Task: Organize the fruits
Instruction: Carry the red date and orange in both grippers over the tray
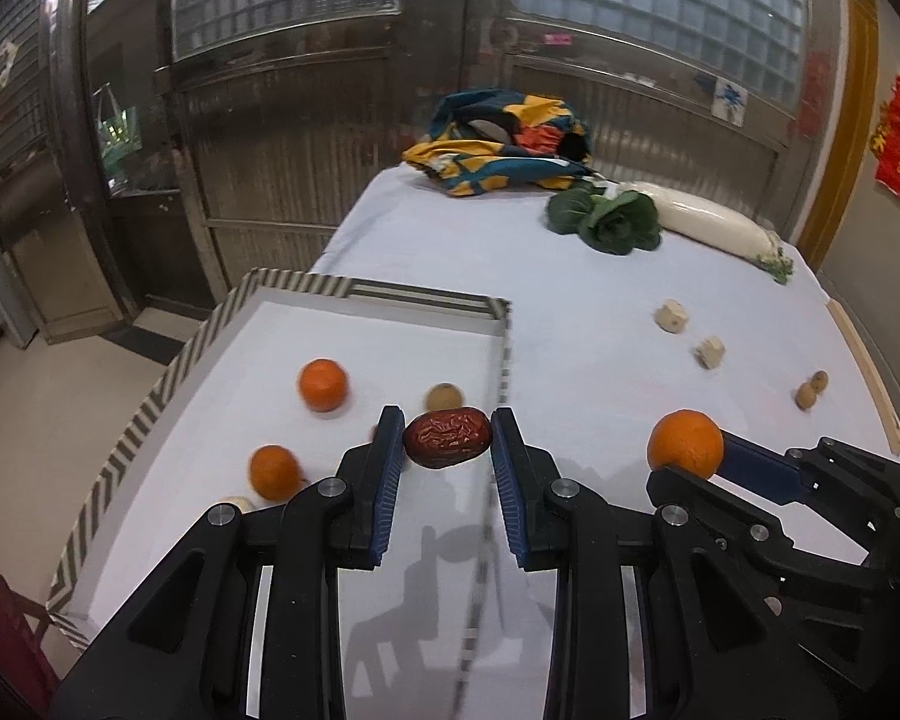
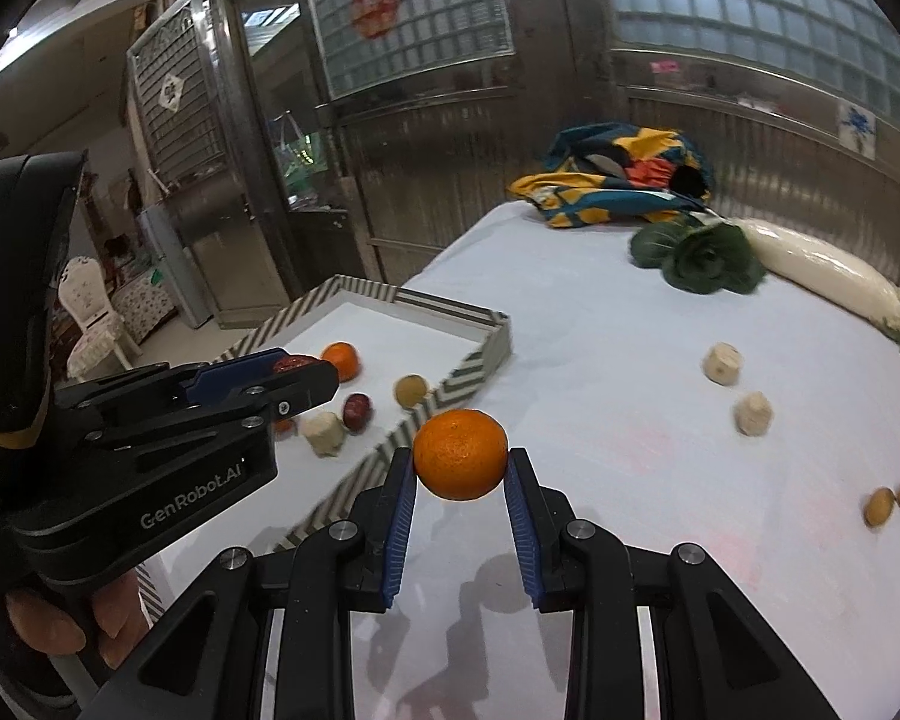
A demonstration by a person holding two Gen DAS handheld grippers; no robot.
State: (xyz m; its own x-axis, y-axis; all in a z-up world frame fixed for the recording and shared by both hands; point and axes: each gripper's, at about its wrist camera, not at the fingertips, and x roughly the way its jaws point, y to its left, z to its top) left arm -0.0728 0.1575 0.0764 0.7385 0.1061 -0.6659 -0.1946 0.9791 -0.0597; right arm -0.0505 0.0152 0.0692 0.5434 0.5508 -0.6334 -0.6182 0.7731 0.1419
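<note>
Left wrist view: my left gripper (image 1: 447, 441) fingers pinch a wrinkled dark-red jujube (image 1: 447, 438) over the striped-rim white tray (image 1: 150, 408); light, firm. Right wrist view: my right gripper (image 2: 461, 468) fingers clamp a round orange tangerine (image 2: 461, 455) beside that tray, soft-skinned, held across its middle.

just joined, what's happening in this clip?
A person with two handheld grippers is sorting fruit into a striped-rim tray. The left gripper holds a red date over the tray's right edge; the right gripper holds an orange just outside it. Two oranges and some smaller pieces already lie in the tray. Greens, a white radish and a few small pieces sit on the table.
</note>
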